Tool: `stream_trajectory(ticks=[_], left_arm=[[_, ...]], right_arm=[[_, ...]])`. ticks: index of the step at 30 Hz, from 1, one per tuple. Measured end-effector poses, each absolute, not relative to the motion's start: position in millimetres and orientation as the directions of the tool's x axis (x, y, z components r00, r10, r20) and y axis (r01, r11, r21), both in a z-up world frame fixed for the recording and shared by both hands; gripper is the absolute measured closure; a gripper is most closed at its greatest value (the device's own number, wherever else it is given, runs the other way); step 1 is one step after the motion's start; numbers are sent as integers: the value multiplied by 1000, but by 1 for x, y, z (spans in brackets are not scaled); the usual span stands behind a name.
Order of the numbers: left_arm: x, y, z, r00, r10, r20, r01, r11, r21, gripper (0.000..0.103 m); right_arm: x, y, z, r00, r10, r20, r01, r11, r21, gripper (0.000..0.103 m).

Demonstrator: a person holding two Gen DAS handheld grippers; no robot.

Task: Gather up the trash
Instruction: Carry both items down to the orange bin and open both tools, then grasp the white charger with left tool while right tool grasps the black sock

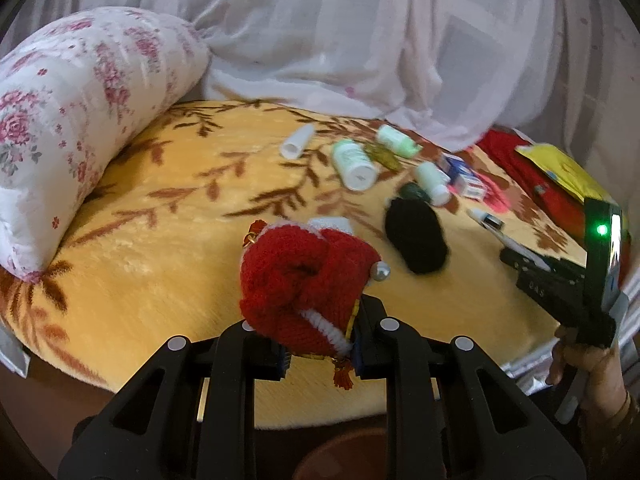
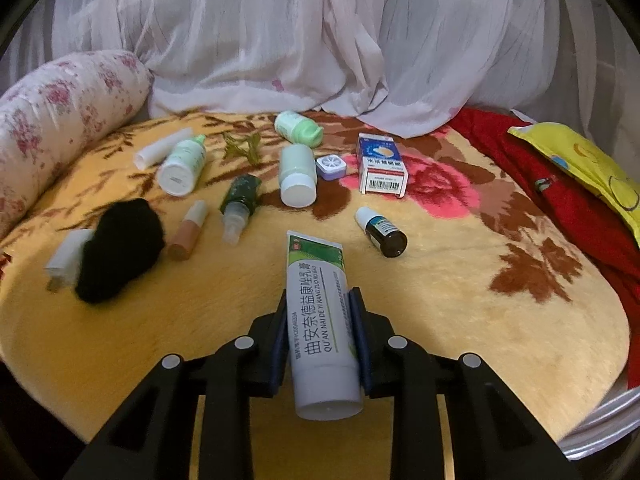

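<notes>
Nearest my right camera, a white ointment tube [image 2: 320,320] with green trim and dark lettering sits clamped between my right gripper [image 2: 320,340] pads, its capped end toward me and its crimped end pointing away over the yellow plush blanket [image 2: 460,340]. My left gripper [image 1: 318,344] is closed tight on a red knitted ornament [image 1: 296,284] with white piping, a small silver bead and a red tassel hanging below.

Beyond the tube, a small dark dropper bottle [image 2: 382,232] lies to the right. Further off sit a white and blue carton [image 2: 382,164], a little lilac case [image 2: 331,167] and a pale green bottle [image 2: 297,176]. To the left lie a dark green spray bottle [image 2: 239,200], a tan tube [image 2: 188,231] and a black fuzzy lump [image 2: 120,250], blurred, perhaps yarn or fabric. Another pale green bottle [image 2: 182,166] and a white cap [image 2: 160,148] lie at the far left.

A floral bolster [image 2: 60,120] edges the left side, a sheer white curtain [image 2: 320,40] the far side, and a red cloth [image 2: 560,192] under a yellow pillow [image 2: 580,160] the right.
</notes>
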State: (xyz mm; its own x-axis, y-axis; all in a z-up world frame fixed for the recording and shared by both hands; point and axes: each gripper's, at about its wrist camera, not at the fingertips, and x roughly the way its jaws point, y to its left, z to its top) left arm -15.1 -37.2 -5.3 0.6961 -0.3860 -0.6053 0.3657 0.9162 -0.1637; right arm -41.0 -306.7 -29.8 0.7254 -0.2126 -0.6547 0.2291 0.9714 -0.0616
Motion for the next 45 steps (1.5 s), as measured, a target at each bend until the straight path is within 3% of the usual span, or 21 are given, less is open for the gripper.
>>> stream_trajectory(ticks=[8, 16, 24, 25, 26, 27, 28, 30, 37, 45], left_arm=[[-77, -49, -11, 551, -471, -689, 525, 837, -152, 82], [-120, -56, -64, 315, -459, -831, 608, 770, -195, 82], [-134, -61, -86, 236, -421, -876, 636, 749, -189, 78], [-136, -61, -86, 232, -412, -881, 637, 749, -183, 71], [-137, -60, -86, 233, -408, -883, 635, 751, -180, 65], [-137, -59, -85, 237, -403, -884, 632, 755, -175, 50], [-138, -56, -83, 256, -390, -884, 623, 766, -158, 36], [-137, -51, -77, 289, -388, -875, 611, 779, -144, 31], [-116, -40, -55, 375, -402, -835, 561, 816, -140, 30], [-52, -49, -6, 564, -409, -717, 464, 876, -134, 26]], right_arm=[[-115, -262, -4, 705, 2, -709, 7, 1000, 10, 76], [-176, -214, -61, 463, 171, -870, -164, 981, 106, 75], [-189, -199, -94, 337, 224, -914, -189, 968, 168, 74], [-190, -198, -97, 323, 230, -918, -191, 966, 175, 73], [-190, -198, -99, 313, 238, -919, -187, 965, 186, 60], [-193, -198, -98, 314, 234, -920, -179, 966, 185, 47], [-194, -200, -96, 323, 225, -919, -170, 969, 178, 26], [-195, -202, -91, 359, 214, -908, -167, 972, 163, 24], [-183, -223, -60, 500, 164, -851, -121, 986, 119, 24], [-151, -238, -11, 680, 118, -723, -72, 993, 95, 21]])
